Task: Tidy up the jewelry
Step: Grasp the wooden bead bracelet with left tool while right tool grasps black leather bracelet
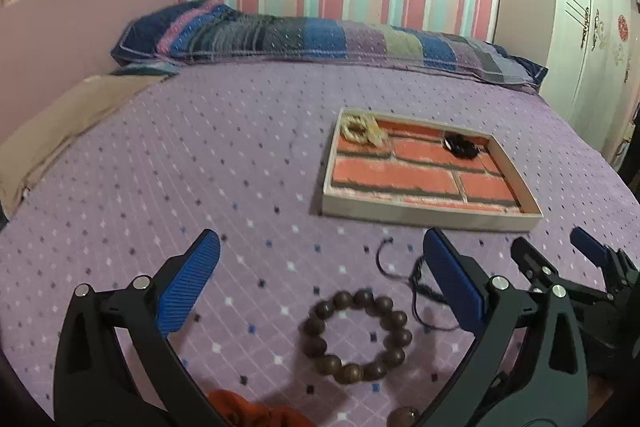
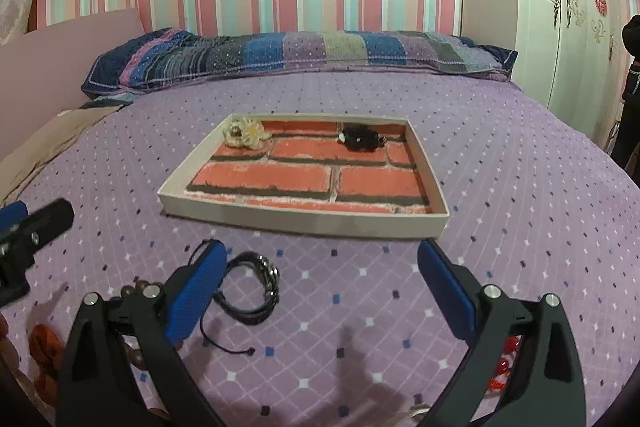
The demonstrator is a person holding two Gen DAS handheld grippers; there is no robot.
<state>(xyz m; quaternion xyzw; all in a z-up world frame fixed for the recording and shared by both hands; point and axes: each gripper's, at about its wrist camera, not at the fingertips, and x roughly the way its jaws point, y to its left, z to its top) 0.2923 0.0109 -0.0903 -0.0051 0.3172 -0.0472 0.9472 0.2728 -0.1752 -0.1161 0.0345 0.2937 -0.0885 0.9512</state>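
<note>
we find both the left gripper (image 1: 320,287) and right gripper (image 2: 322,291) spread wide, empty, above the bedspread (image 2: 500,187); we read no writing on the tray (image 2: 304,221).

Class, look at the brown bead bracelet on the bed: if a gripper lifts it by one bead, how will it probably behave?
The bead bracelet would likely sag into a hanging loop, since separate round beads form it. The smooth beads may slip between the fingers of the open left gripper. It probably won't roll far on the soft bedspread.

Both tongs, left tongs (image 1: 320,255) and right tongs (image 2: 322,267), are made of black frames, ribbed blue pads (image 1: 188,283) and silver screws (image 2: 491,291).
</note>
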